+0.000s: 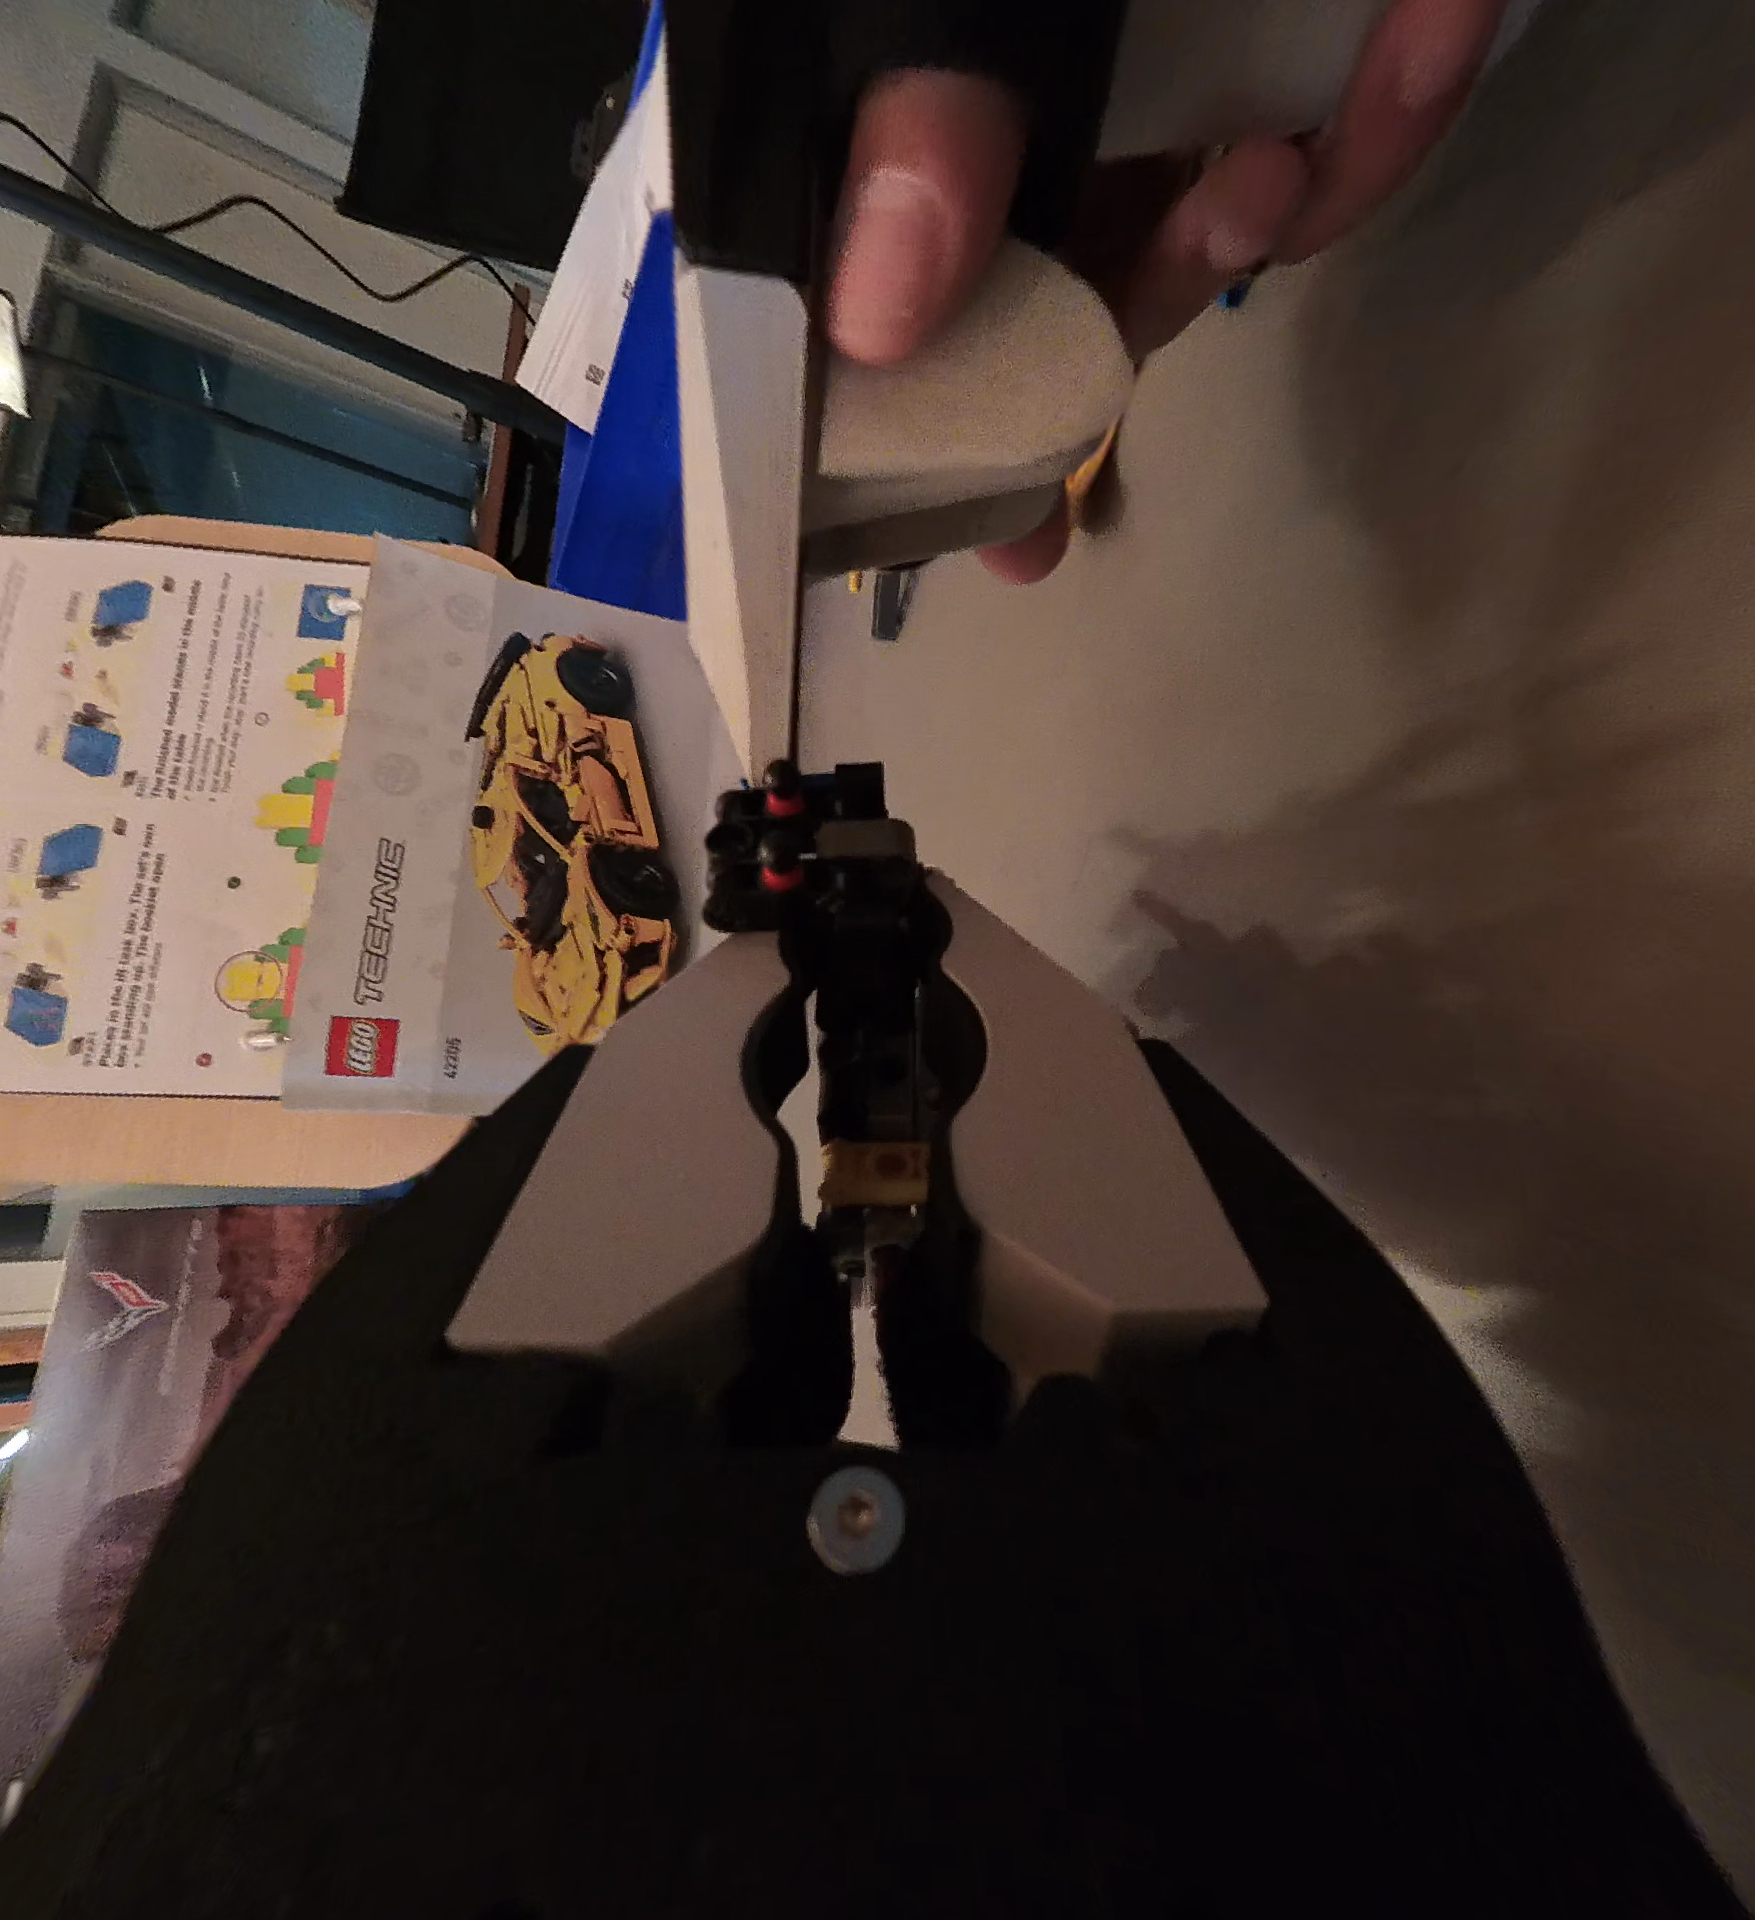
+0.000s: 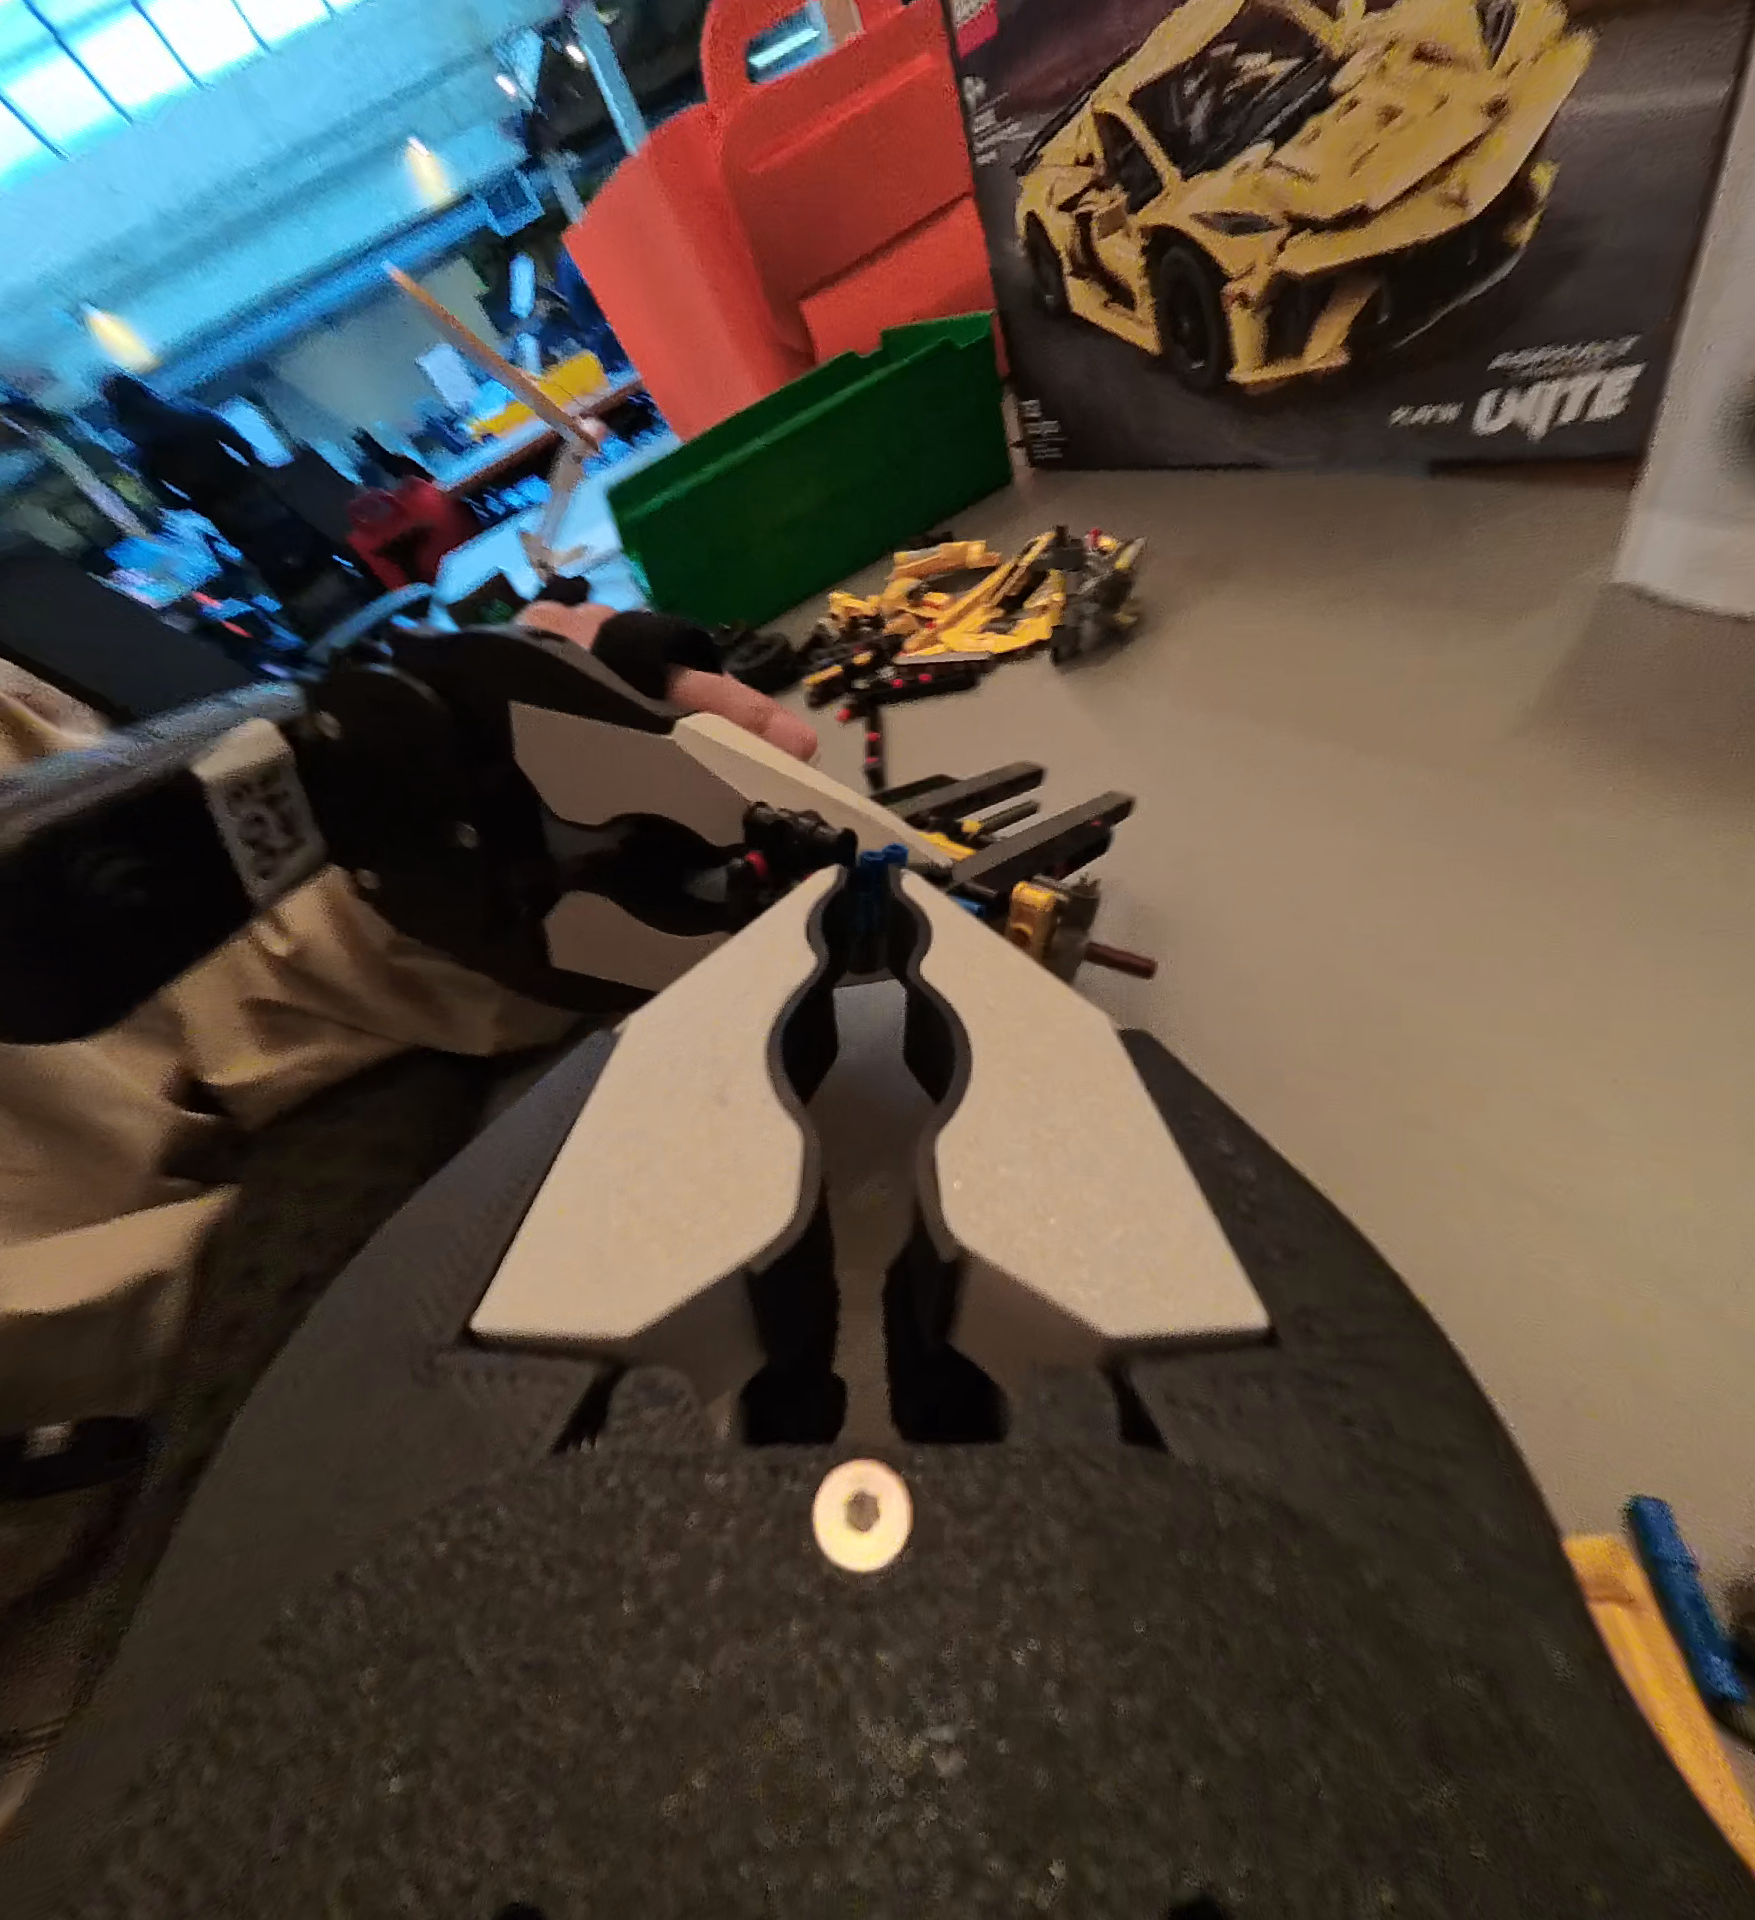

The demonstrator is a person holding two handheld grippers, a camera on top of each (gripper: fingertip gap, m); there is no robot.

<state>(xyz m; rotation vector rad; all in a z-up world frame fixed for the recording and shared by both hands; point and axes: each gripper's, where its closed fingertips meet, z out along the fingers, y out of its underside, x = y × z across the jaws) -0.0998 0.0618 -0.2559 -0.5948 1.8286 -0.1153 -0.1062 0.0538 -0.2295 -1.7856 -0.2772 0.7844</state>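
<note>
I work over a plain grey tabletop (image 2: 1372, 935) in a busy workshop. My left gripper (image 1: 842, 894) is clamped on a small black brick assembly with red pins (image 1: 800, 842). My right gripper (image 2: 868, 883) is pinched almost closed on a tiny blue peg (image 2: 878, 862), tip to tip with the left. Beyond lie a yellow half-built brick car (image 2: 966, 613), a green bin (image 2: 811, 478), an orange carrier (image 2: 811, 208) and the car's box (image 2: 1320, 229); an instruction booklet (image 1: 499, 852) is left of my left gripper.

Both views are dim and warm, with soft dark shadows on the desk (image 1: 1475, 727); cool bright windows (image 2: 125, 62) glow far off in the right view; edges bend and smear, and the background is blurred
</note>
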